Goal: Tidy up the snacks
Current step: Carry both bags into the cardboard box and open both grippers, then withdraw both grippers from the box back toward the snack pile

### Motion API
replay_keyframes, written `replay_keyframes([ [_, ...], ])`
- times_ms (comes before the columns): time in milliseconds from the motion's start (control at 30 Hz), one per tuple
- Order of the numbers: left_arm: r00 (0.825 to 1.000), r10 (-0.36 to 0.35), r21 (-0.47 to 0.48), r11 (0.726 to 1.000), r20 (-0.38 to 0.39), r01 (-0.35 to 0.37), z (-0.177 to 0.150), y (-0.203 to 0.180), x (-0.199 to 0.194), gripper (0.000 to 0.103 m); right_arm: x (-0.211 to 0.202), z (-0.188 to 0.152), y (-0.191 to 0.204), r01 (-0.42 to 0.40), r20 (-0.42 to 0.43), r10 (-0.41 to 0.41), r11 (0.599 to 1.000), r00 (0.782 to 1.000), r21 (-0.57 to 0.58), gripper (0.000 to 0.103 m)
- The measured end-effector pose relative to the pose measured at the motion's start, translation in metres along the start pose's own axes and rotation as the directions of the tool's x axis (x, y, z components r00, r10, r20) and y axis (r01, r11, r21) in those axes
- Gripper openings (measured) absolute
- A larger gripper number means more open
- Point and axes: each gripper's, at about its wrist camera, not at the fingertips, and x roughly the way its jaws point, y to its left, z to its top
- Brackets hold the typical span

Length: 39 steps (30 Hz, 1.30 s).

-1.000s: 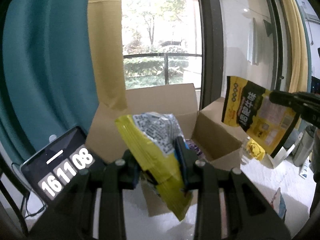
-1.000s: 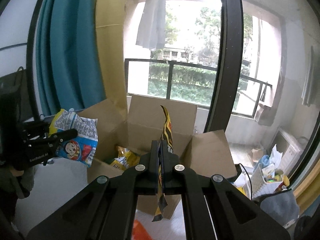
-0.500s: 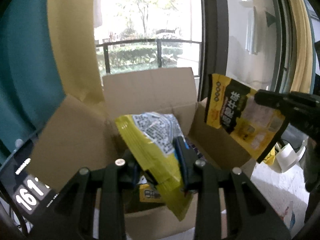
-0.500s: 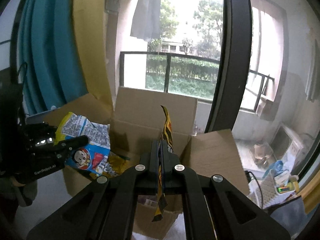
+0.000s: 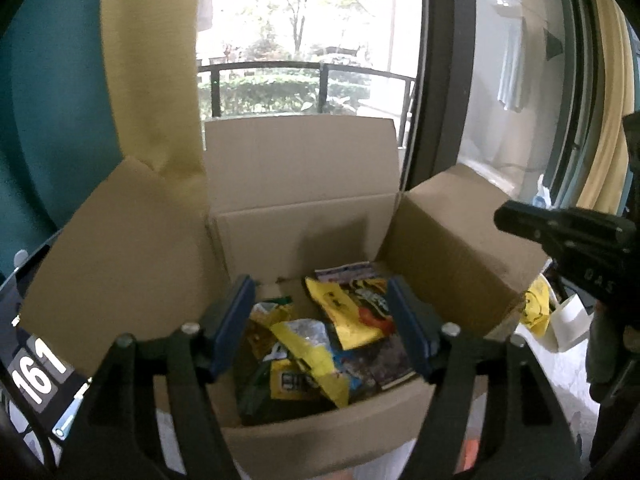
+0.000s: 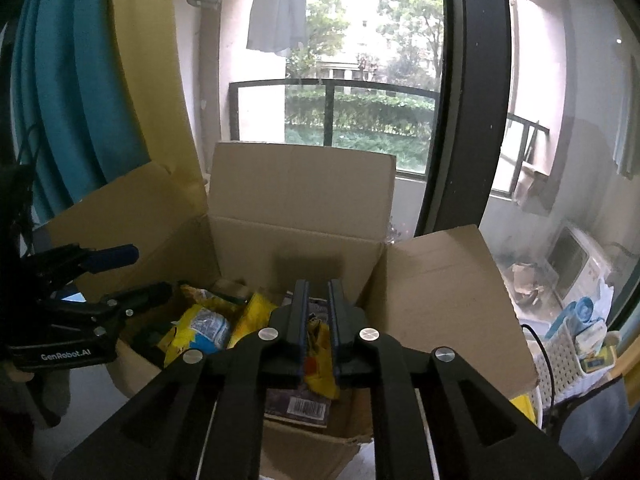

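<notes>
- The snack bags (image 5: 336, 344) lie heaped in the open cardboard box (image 5: 304, 184); they overlap so much that I can only see parts of most of them, and the lower layer is dark and hard to make out.
- On top: a yellow bag with black and red print (image 5: 352, 312), a yellow and blue bag with a crumpled silver end (image 6: 202, 330), and a dark flat packet with a barcode (image 6: 298, 402).
- The yellow bag's long axis seems to run from the box's far wall toward me, though the blur makes that uncertain.
- My left tool (image 5: 322, 326) hangs over the box, its jaws opening, with nothing between the pads.
- My right tool (image 6: 318, 320) also hangs over the box; its jaws are just opening, a narrow gap, and the yellow bag seen through it lies below, not gripped.
- The box flaps stand open; behind are curtains (image 5: 148, 80) and a balcony railing (image 6: 332, 88).
</notes>
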Motion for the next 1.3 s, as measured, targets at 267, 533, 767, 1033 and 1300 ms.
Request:
replay_keyframes([
  [267,0.999,-0.002,-0.009,1.0,0.042,0.002,-0.008,0.0,-0.045,0.07,-0.016,0.0,0.007,-0.004,0.003,0.004,1.0,1.0,-0.01,0.01],
  [533,0.997,-0.021,-0.026,0.999,0.068,0.022,-0.027,-0.006,-0.085,0.072,-0.052,-0.01,0.015,0.0,0.015,0.0,1.0,1.0,-0.001,0.025],
  [767,0.997,-0.042,-0.024,0.999,0.07,0.044,-0.049,-0.014,-0.117,0.072,-0.085,-0.022,0.023,0.012,0.029,-0.012,1.0,1.0,0.007,0.025],
  [1033,0.996,-0.056,-0.021,0.998,0.063,0.057,-0.072,-0.019,-0.145,0.073,-0.115,-0.044,0.034,0.021,0.025,-0.021,1.0,0.999,0.015,0.032],
  [1300,0.999,-0.042,-0.046,0.998,0.032,0.043,-0.103,-0.015,-0.163,0.074,-0.146,-0.077,0.032,0.037,0.0,-0.037,0.998,0.999,0.046,0.041],
])
